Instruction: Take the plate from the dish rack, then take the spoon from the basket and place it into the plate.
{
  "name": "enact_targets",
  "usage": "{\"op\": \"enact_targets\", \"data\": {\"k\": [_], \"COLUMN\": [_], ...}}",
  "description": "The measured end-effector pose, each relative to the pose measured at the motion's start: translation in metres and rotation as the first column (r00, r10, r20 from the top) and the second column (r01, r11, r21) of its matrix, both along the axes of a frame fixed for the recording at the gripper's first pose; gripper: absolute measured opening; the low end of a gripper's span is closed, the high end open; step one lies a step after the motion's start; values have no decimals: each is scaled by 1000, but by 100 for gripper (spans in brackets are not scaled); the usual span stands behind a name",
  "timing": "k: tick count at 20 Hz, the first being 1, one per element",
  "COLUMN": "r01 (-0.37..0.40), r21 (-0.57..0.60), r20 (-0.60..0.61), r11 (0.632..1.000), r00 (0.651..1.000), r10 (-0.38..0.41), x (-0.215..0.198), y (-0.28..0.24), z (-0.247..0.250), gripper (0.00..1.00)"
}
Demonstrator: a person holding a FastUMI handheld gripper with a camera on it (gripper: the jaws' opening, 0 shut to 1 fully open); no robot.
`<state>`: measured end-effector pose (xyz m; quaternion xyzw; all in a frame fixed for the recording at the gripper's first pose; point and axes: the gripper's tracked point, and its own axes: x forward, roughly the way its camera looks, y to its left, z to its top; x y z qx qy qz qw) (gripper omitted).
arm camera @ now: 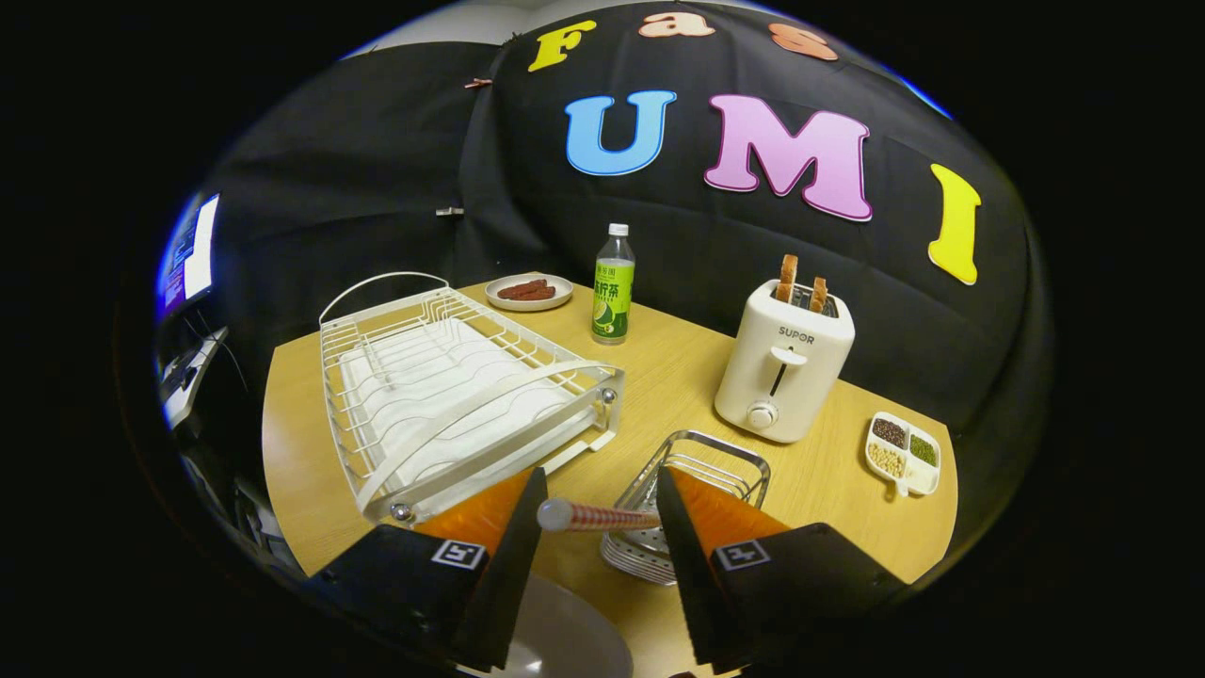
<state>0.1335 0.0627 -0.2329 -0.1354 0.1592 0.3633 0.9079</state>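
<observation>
A spoon handle (pixel 602 516), pale with a red checked pattern, lies crosswise in the gap between my fingers. Its rounded end stops just short of the left finger, and its other end is hidden behind the right finger. My gripper (pixel 601 473) is open, fingers well apart, neither clearly pressing the handle. The metal wire basket (pixel 720 461) stands just ahead of the right finger, partly hidden by it. A white plate (pixel 565 636) lies on the table below and between the fingers. The white dish rack (pixel 452 395) stands beyond the left finger, with no dishes in it.
A white toaster (pixel 786 372) with two slices of toast stands beyond the basket to the right, beside a small divided dish of grains (pixel 902 452). A green drink bottle (pixel 613 287) and a plate of sausages (pixel 529 292) stand at the table's far side.
</observation>
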Motion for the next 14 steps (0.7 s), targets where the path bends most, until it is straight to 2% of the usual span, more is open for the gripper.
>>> {"op": "enact_targets", "data": {"k": [1,4,6,8,9,13,14], "r01": [-11,-24,-27,-17,-1,89,105], "r21": [3,0,0,2,-7,-21,-19], "r20": [-1,21,6,4,27,123,127], "r11": [1000,1000,1000,1000,1000,996,994], "r00": [1000,999,1000,1000,1000,989,987], "r10": [11,24,27,17,1,-86,-102], "x": [0,2,2,7,11,33,36], "y": [5,12,12,10,7,-12,-15], "z": [0,5,2,5,8,28,32], "gripper": [63,49,44,44,43,23,21]}}
